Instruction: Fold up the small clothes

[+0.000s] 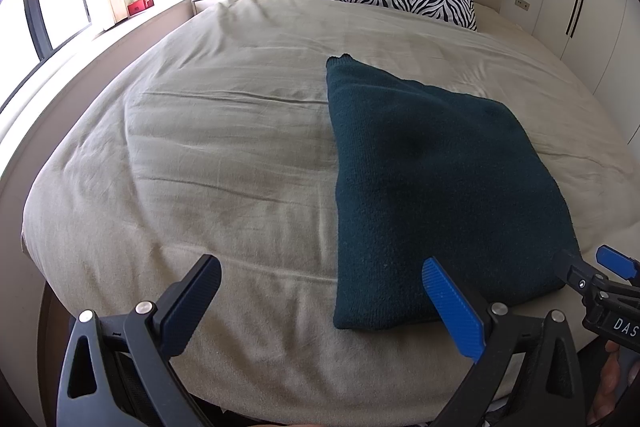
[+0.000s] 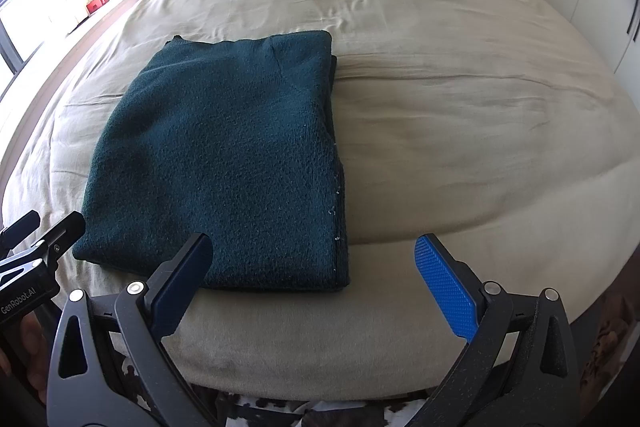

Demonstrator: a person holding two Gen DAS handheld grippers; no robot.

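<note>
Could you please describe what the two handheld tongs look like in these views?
Both look alike: the left tongs and right tongs have black, triangular-cutout arms with silver pivot bolts. Each carries one dark navy finger and one bright blue ribbed finger. White lettering marks the bodies: "DAS" on the right one, "GenRobot.AI" on the left. No cables or sleeves show.

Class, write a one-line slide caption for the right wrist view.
Open right claw hovers before a folded dark green knitted sweater on a beige bed.

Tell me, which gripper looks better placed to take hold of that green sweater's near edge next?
Probably the right gripper: the sweater lies almost straight ahead, its near edge by the dark finger. From the left gripper, also open, it sits off to the right.
</note>
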